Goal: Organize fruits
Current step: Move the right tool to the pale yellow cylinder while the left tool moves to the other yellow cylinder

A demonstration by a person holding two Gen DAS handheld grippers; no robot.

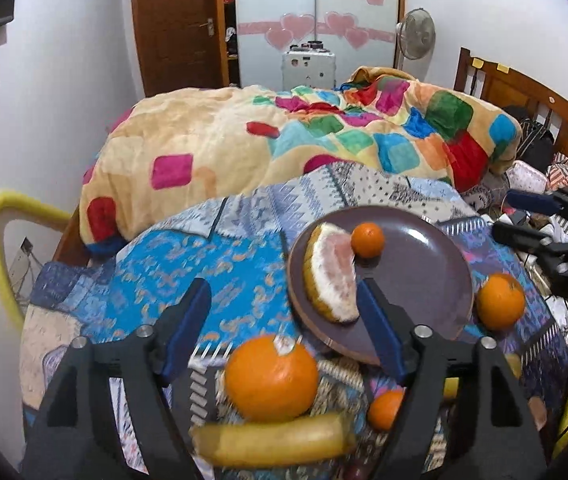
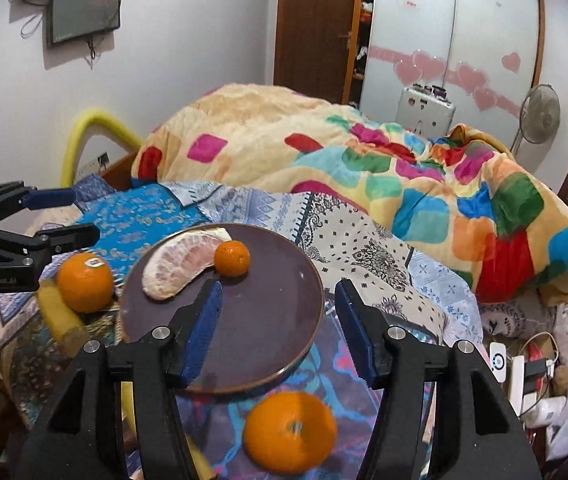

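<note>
The plate (image 1: 415,280) is my landmark, a dark brown dish lying on the patterned bedspread (image 1: 212,264). On it sit a peeled pomelo wedge (image 1: 333,276) and a small tangerine (image 1: 367,240), the tangerine touching the wedge's far end. I read those two as sorted, so the plate is plainly the collecting spot.

Off the plate, the rest waits. An orange with a sticker (image 1: 272,376) lies just beside the plate's near-left rim, with a banana (image 1: 276,440) nearer me, touching it or close to it. A second small tangerine (image 1: 385,410) sits near the rim too, and another orange (image 2: 289,432) rests near the plate's right edge.

My left gripper (image 1: 284,320) hangs above the stickered orange with its jaws spread wide and nothing between the pads; it is released. My right gripper (image 2: 280,324) hovers over the plate's near-right rim, jaws parted, also empty, the orange below it untouched.

I judge the task under halfway: two fruits placed, four loose. The loose fruit lies close around the rim, so each transfer should be short. The round ones may roll on the soft cloth.
</note>
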